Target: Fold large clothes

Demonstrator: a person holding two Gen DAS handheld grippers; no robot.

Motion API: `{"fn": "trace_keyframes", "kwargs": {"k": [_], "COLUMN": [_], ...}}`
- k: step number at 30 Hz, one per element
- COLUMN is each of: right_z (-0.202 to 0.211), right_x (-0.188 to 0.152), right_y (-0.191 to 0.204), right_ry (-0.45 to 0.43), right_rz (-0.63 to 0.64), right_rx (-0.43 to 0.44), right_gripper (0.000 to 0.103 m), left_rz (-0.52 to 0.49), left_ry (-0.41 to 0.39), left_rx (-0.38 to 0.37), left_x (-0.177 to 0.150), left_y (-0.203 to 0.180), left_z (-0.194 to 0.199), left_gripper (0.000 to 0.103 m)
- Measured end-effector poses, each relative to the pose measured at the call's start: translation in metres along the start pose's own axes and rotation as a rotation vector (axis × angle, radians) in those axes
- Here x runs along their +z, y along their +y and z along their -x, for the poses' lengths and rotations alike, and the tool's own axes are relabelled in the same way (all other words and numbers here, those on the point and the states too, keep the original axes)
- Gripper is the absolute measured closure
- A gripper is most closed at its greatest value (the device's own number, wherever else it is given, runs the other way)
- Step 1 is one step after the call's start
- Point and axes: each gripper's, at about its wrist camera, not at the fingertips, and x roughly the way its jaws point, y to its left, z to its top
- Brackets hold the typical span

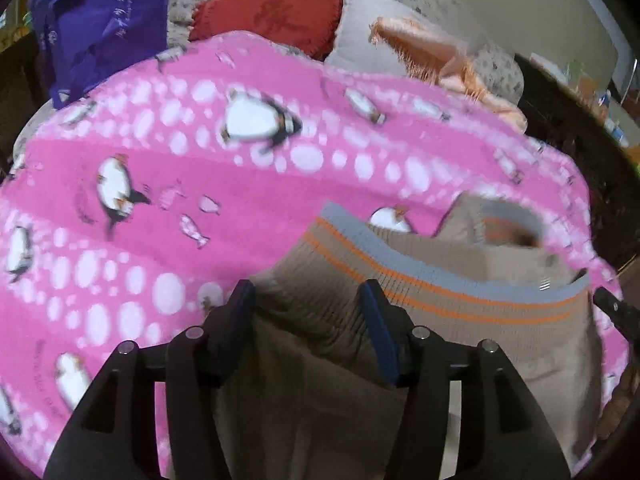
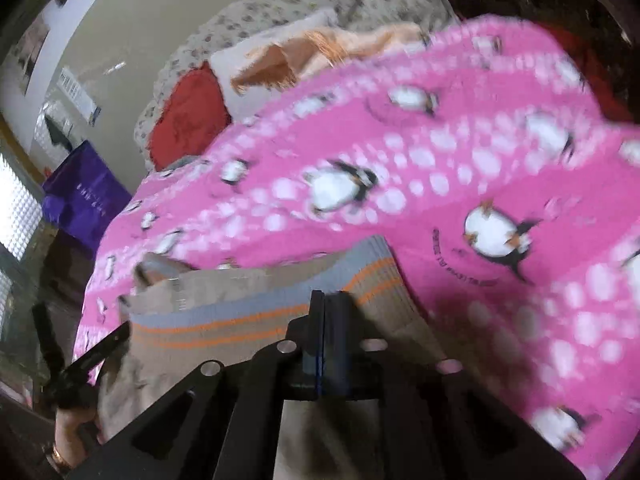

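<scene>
Purple bag (image 1: 100,20) far left, red cushion (image 1: 268,12), peach fringed cloth (image 1: 440,60) behind. Beige sweater (image 1: 440,320) lies on pink penguin blanket (image 1: 160,200). Left claw (image 1: 308,300) released, straddling a sweater fold; right claw (image 2: 326,300) clenched over the striped hem, grip unclear.

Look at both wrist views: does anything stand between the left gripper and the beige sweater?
Nothing visible does. The left gripper has its fingers apart, straddling a bunched part of the beige sweater on the pink penguin blanket; no other object lies between them.
</scene>
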Motion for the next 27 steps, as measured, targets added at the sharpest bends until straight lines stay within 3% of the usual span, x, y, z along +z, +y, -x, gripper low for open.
{"fn": "trace_keyframes", "kwargs": {"k": [1, 3, 5, 8, 10, 12, 14, 16, 20, 21, 24, 27], "right_z": [0.016, 0.044, 0.056, 0.057, 0.041, 0.016, -0.017, -0.019, -0.008, 0.005, 0.050, 0.050], "right_x": [-0.003, -0.019, -0.039, -0.081, -0.102, -0.115, -0.122, -0.119, -0.110, -0.109, -0.109, -0.112], "right_y": [0.012, 0.037, 0.061, 0.095, 0.108, 0.108, 0.095, 0.081, 0.080, 0.079, 0.061, 0.029], "right_ry": [-0.024, -0.046, -0.036, -0.007, 0.031, 0.065, 0.153, 0.114, 0.170, 0.151, 0.020, 0.020], "right_rz": [0.033, 0.078, 0.116, 0.192, 0.234, 0.275, 0.268, 0.234, 0.217, 0.210, 0.214, 0.181], "right_rx": [0.005, 0.020, -0.005, -0.019, -0.032, -0.062, -0.082, -0.022, -0.003, 0.011, 0.017, -0.076], "right_gripper": [0.088, 0.064, 0.048, 0.050, 0.051, 0.051, 0.048, 0.043, 0.044, 0.049, 0.046, 0.044], "left_rz": [-0.008, -0.032, -0.069, -0.111, -0.151, -0.147, -0.148, -0.162, -0.088, -0.071, -0.048, 0.002], "left_ry": [-0.028, -0.092, -0.113, -0.083, -0.064, 0.020, -0.008, 0.006, 0.022, 0.005, -0.042, 0.035], "left_rx": [-0.017, -0.037, -0.099, -0.146, -0.068, 0.007, 0.002, 0.001, -0.038, -0.032, 0.003, 0.041], "left_x": [-0.001, -0.014, -0.040, -0.080, -0.100, -0.109, -0.112, -0.109, -0.097, -0.096, -0.091, -0.098], "left_y": [-0.004, -0.019, -0.041, -0.068, -0.078, -0.070, -0.065, -0.066, -0.047, -0.037, -0.011, 0.018], "left_z": [0.017, 0.055, 0.083, 0.093, 0.076, 0.041, 0.034, 0.035, 0.050, 0.055, 0.069, 0.048], "left_gripper": [0.049, 0.042, 0.038, 0.038, 0.038, 0.035, 0.032, 0.032, 0.032, 0.032, 0.032, 0.032]}}
